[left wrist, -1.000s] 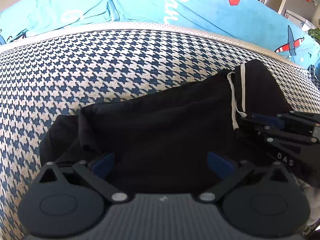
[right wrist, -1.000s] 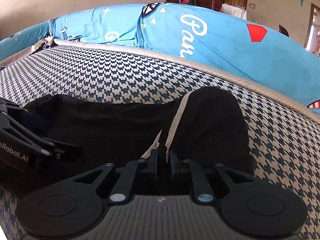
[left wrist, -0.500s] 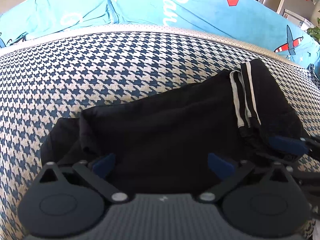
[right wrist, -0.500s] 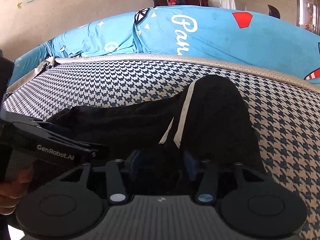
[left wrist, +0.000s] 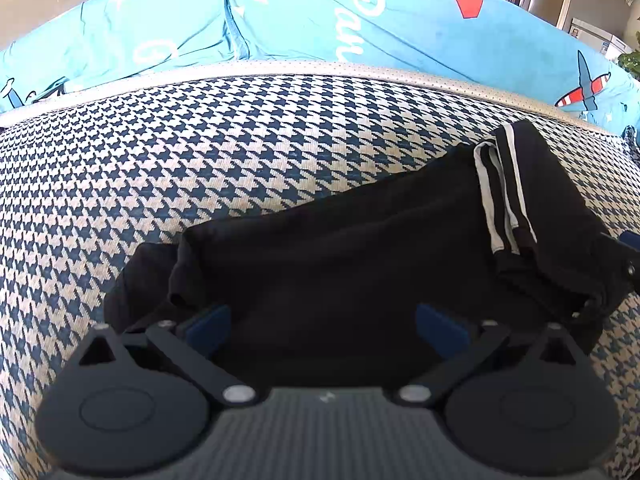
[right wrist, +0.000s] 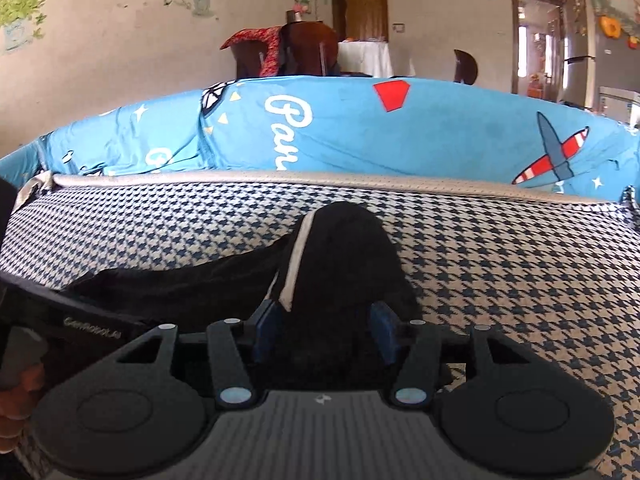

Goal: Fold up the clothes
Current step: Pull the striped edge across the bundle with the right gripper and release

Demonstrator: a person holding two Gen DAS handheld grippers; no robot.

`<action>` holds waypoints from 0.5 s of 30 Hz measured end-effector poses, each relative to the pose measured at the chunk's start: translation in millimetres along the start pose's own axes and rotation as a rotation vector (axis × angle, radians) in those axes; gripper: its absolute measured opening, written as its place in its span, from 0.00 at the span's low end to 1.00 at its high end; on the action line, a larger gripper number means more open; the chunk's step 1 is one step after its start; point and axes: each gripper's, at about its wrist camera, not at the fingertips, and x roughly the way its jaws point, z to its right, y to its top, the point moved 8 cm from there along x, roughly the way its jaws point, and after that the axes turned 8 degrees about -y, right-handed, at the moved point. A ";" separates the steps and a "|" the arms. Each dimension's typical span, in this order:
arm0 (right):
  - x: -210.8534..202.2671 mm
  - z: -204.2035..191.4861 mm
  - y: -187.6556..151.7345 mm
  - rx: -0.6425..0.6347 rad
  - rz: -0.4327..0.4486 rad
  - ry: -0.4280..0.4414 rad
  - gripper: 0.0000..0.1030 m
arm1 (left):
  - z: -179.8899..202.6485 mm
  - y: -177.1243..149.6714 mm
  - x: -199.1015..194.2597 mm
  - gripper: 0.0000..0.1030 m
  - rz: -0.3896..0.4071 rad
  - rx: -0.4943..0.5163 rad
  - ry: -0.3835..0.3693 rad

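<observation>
A black garment (left wrist: 360, 248) with white side stripes (left wrist: 500, 196) lies bunched lengthwise on the houndstooth cushion (left wrist: 200, 152). My left gripper (left wrist: 324, 326) stands open low over the garment's near edge, its blue pads wide apart and not pressing the cloth. In the right wrist view the garment's folded striped end (right wrist: 344, 252) rises just ahead of my right gripper (right wrist: 325, 328). Its jaws are opening, with black cloth between the pads but not pinched. The right gripper's tip (left wrist: 630, 256) shows at the left wrist view's right edge.
A bright blue printed cover (left wrist: 360, 20) drapes the sofa back behind a pale piped edge. The left gripper's body (right wrist: 80, 320) and a hand (right wrist: 20, 392) fill the right view's left side. Beyond the sofa are dark chairs (right wrist: 304, 48), a white-clothed table and doorways.
My right gripper went from shut on the striped end to open, then drew back and rose. The striped end now rests on the cushion. The left gripper has stayed put.
</observation>
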 end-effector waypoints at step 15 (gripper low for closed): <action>30.0 4.8 -32.1 0.028 -0.157 -0.058 0.53 | -7.0 -13.5 4.0 1.00 0.002 0.015 0.026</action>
